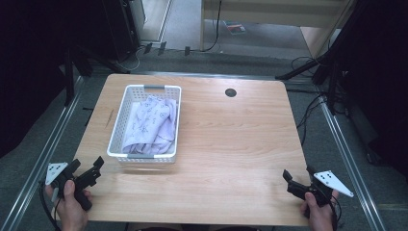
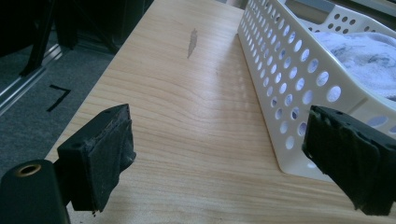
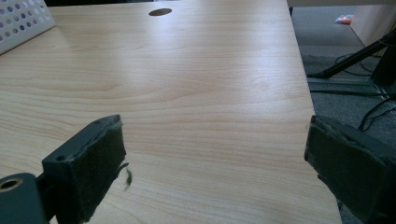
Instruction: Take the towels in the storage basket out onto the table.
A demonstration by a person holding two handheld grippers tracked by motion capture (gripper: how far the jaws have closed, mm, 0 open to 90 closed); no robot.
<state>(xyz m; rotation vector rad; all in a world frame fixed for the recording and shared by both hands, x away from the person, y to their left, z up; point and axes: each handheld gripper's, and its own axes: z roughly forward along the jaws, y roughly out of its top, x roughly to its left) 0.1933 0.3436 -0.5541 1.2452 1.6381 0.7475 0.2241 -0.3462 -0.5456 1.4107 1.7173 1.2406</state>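
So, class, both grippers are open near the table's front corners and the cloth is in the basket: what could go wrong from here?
1. The light white basket may slide or tip if the left gripper pulls the cloth upward.
2. The crumpled cloth may snag on the basket's holes.
3. The right gripper sits near the table corner; cloth dragged there could slip off.

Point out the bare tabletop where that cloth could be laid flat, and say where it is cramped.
The widest bare patch runs from the basket rightward to the table edge, bordered by the grommet hole at the back and the right gripper in front. The strip left of the basket is narrow. The left gripper crowds the basket's near corner. The cloth lies inside.
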